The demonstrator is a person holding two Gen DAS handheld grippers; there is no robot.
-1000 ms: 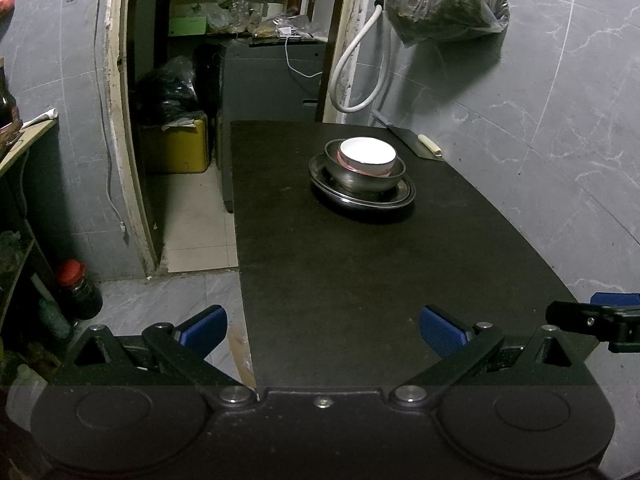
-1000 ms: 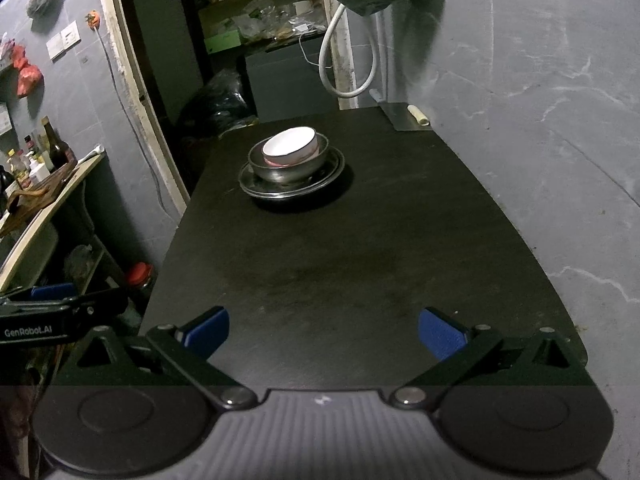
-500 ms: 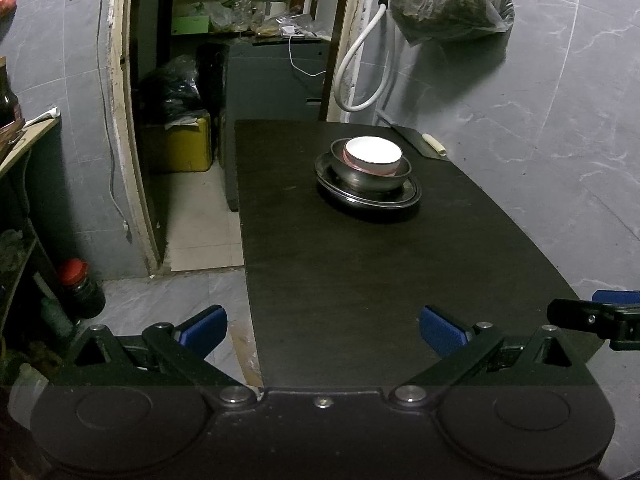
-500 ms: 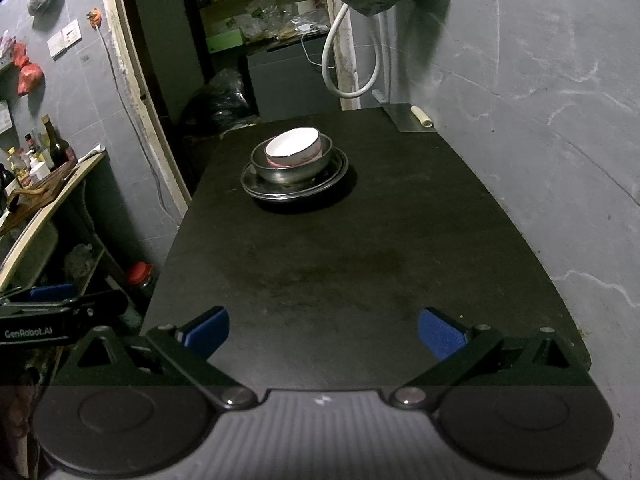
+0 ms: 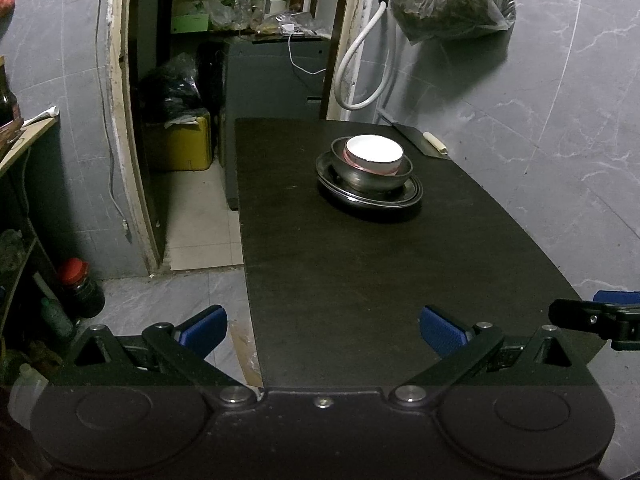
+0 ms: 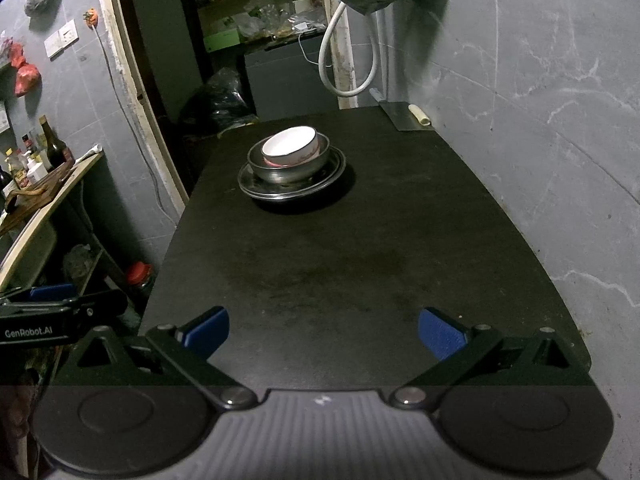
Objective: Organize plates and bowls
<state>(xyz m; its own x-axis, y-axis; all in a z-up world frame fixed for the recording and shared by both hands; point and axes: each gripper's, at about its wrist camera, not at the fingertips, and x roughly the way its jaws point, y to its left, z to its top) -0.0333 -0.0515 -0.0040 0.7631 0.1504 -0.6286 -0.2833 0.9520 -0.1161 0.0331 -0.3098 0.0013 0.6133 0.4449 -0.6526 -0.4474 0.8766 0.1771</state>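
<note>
Bowls nested on plate, far end of desk (image 5: 360, 280)
I count one white bowl (image 5: 374, 152), one steel bowl (image 5: 372, 174), one plate (image 5: 370, 196); my left gripper (image 5: 323, 326) and right gripper (image 6: 323, 327) both spread, empty

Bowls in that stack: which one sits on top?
The white bowl sits on top, nested inside the larger metal bowl, which rests on the metal plates. It alone is white; the rest are grey metal.

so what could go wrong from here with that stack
1. The white bowl sits tilted inside the metal bowl, so a sideways nudge could tip it out.
2. Bowls rest on stacked metal plates; lifting one piece with open grippers may drag or rattle the others.
3. The left gripper hangs over the table's left edge near the floor drop, so anything carried that way could fall.
</note>
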